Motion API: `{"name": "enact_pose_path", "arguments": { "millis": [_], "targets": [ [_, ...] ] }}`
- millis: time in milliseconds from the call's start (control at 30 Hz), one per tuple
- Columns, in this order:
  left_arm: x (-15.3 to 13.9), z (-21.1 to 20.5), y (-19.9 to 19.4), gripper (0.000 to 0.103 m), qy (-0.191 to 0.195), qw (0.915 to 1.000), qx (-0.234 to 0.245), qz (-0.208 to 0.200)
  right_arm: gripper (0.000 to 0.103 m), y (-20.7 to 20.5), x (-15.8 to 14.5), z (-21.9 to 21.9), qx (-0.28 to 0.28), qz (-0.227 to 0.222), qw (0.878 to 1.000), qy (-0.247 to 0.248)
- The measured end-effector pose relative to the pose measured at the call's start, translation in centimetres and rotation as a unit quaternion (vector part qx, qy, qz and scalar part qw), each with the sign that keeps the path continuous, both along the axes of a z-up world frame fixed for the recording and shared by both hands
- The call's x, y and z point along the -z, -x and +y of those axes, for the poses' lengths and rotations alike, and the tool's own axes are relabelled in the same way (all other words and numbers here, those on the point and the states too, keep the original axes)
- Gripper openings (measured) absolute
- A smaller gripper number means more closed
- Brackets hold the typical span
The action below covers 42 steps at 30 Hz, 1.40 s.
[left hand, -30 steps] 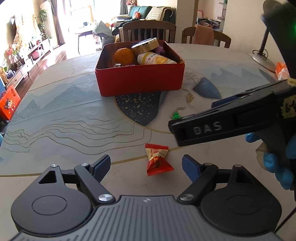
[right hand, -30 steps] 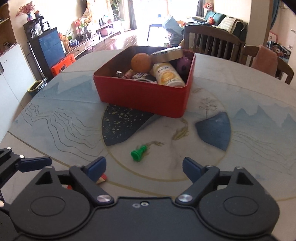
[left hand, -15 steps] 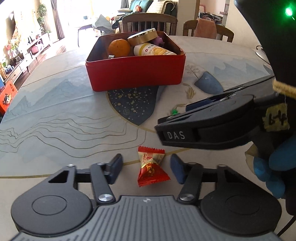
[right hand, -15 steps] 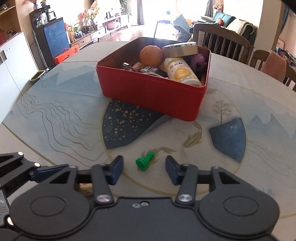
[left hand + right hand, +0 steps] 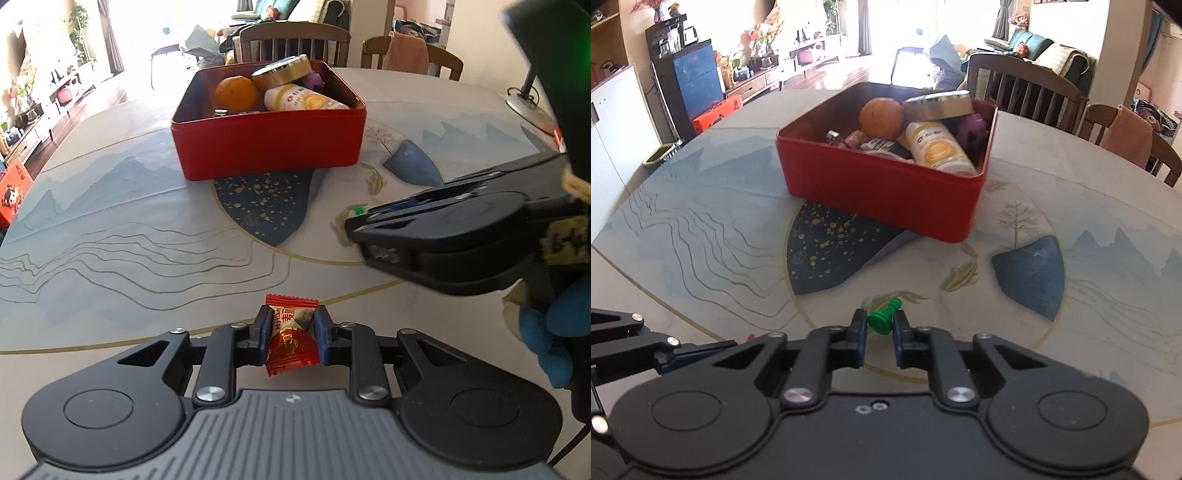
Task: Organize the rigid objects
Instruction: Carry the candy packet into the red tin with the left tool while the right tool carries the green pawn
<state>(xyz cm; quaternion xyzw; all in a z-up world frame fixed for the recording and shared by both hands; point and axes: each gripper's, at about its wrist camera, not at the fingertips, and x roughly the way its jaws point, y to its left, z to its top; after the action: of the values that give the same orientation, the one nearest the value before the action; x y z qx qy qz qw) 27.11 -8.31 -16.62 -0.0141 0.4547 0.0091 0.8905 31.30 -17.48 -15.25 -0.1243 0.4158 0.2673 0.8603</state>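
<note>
While left fingers [image 5: 290, 332] pinch the candy [image 5: 291, 341], right fingers [image 5: 880, 334] clasp the green pawn [image 5: 882, 318] before the red box [image 5: 886, 192].

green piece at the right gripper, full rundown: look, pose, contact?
The green pawn-like piece looks like glossy moulded plastic: a wide base and a small round head. It lies tipped on its side on the table, head pointing away toward the red tin. The right gripper has its pads closed around the base end.
</note>
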Motion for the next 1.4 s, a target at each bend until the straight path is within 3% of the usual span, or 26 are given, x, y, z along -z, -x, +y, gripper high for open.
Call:
{"name": "enact_pose_path", "arguments": {
  "millis": [300,700,1033,1400],
  "targets": [
    [-3.0,1.7,1.5,0.023,0.011,0.9996,-0.01,-0.025,0.014,1.6,-3.8,-1.6,-0.004,-0.02,0.999,-0.025],
    [-9.4,4.4,0.9,0.024,0.013,0.9957,-0.026,-0.089,0.014,3.1,-8.7,-1.5,-0.022,-0.073,0.997,-0.033],
    [-12.8,6.2,-3.4,0.024,0.012,0.9921,-0.036,-0.12,0.014,0.5,-10.1,0.0,-0.03,-0.102,0.994,-0.035],
    [-11.9,7.2,-11.1,0.024,0.008,0.9929,-0.057,-0.104,0.014,-5.2,-8.6,2.0,-0.048,-0.103,0.993,-0.04]
  ]
}}
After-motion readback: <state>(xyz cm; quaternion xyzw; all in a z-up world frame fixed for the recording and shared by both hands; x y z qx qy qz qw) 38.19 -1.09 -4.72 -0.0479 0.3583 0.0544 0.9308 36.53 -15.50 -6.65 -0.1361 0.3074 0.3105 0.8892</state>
